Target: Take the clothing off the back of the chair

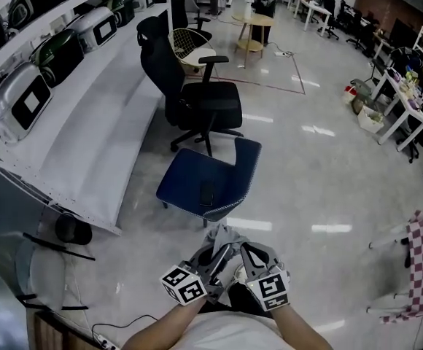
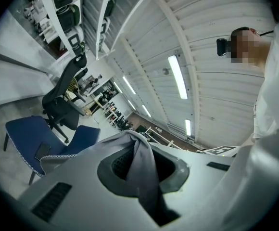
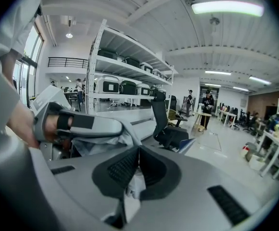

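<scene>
**Left gripper** (image 2: 144, 163): jaws closed, pinching a fold of the grey fabric garment (image 1: 222, 233).

**Right gripper** (image 3: 137, 167): jaws closed, with a pale fold of the same garment caught between the pads.

**Grey fabric garment**: bunched between the two grippers close to the person's body. It is off the backrest of the blue upholstered chair (image 1: 246, 163) and not touching it.

**Blue upholstered chair**: on the glossy floor just ahead, with a dark flat phone (image 1: 207, 193) lying on the seat.

**Black mesh office chair** (image 1: 197, 100): behind the blue chair, beside the long white shelving unit (image 1: 87, 137).
</scene>
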`<act>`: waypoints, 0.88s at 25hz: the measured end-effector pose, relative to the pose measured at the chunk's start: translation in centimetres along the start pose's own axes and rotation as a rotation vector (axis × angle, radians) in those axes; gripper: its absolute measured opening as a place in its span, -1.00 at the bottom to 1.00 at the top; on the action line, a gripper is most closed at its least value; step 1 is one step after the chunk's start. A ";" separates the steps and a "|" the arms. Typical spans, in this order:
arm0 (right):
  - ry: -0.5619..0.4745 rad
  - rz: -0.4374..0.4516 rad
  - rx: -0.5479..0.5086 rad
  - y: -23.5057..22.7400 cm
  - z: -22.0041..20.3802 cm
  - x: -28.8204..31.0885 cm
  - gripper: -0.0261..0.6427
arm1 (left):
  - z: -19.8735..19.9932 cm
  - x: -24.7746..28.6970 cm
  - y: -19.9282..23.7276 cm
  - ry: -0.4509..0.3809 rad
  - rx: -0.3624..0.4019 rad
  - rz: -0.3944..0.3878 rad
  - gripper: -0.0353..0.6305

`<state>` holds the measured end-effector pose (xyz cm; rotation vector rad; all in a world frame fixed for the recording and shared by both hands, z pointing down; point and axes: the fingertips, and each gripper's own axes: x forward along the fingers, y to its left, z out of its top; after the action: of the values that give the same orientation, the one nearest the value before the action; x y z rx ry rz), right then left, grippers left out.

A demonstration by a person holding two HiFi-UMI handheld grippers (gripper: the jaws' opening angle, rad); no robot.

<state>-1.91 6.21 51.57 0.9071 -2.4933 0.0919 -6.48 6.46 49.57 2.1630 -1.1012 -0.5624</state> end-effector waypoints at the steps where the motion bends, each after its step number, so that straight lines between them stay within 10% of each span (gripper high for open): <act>1: 0.006 -0.007 0.005 0.1 -0.3 -0.3 -0.87 | -0.3 -0.1 -0.1 0.008 -0.004 -0.005 -0.78; 22: -0.050 0.075 -0.062 -2.1 0.0 -2.8 -0.87 | -1.2 2.0 -3.6 -0.023 0.069 0.024 -0.79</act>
<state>1.22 6.20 50.04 0.7997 -2.5613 0.0163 -2.61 6.79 47.76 2.2037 -1.1736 -0.5475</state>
